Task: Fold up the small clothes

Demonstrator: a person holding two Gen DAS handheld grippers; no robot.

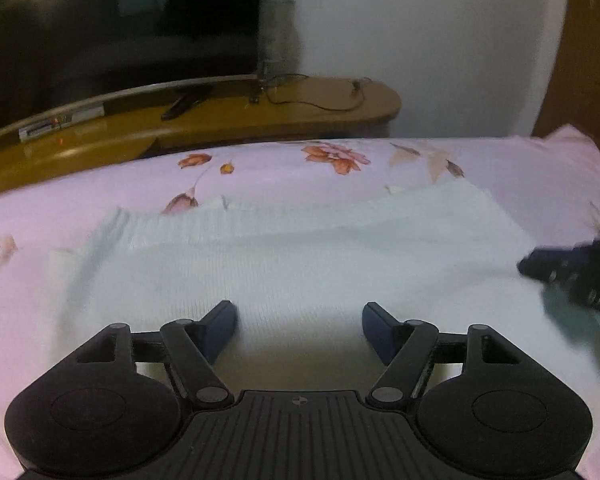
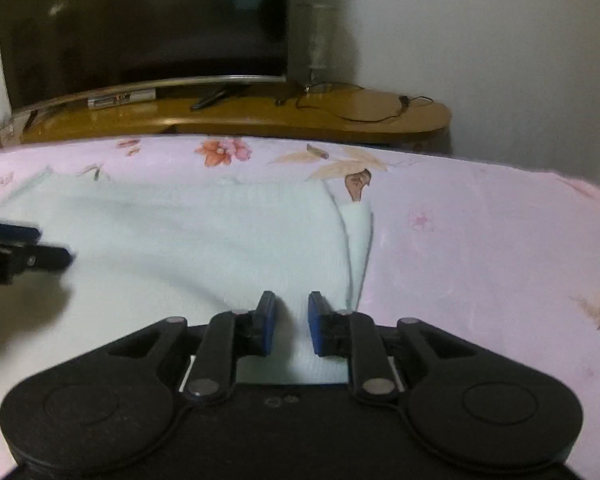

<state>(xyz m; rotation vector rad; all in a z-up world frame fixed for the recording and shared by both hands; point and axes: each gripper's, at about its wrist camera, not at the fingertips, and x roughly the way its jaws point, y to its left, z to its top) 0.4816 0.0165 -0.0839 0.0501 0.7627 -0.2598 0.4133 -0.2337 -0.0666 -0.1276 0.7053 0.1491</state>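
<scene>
A pale mint knit garment [image 1: 280, 256] lies flat on the pink floral bedsheet [image 1: 340, 160]. In the right wrist view the garment [image 2: 180, 232] shows a doubled layer along its right edge. My left gripper [image 1: 300, 320] hovers over the garment's near part, jaws wide open, nothing between the pads. My right gripper [image 2: 292, 320] sits over the garment's near right corner with a narrow gap between its blue pads; cloth shows beneath the gap, not pinched. Each gripper appears blurred at the edge of the other's view: the right gripper [image 1: 572, 276] and the left gripper [image 2: 20, 252].
Beyond the bed's far edge stands a curved wooden TV stand [image 2: 340, 116] with a dark television [image 2: 140, 24] and a loose cable [image 2: 360, 118]. A white wall [image 2: 480, 40] is behind. Bare sheet [image 2: 480, 260] extends to the right of the garment.
</scene>
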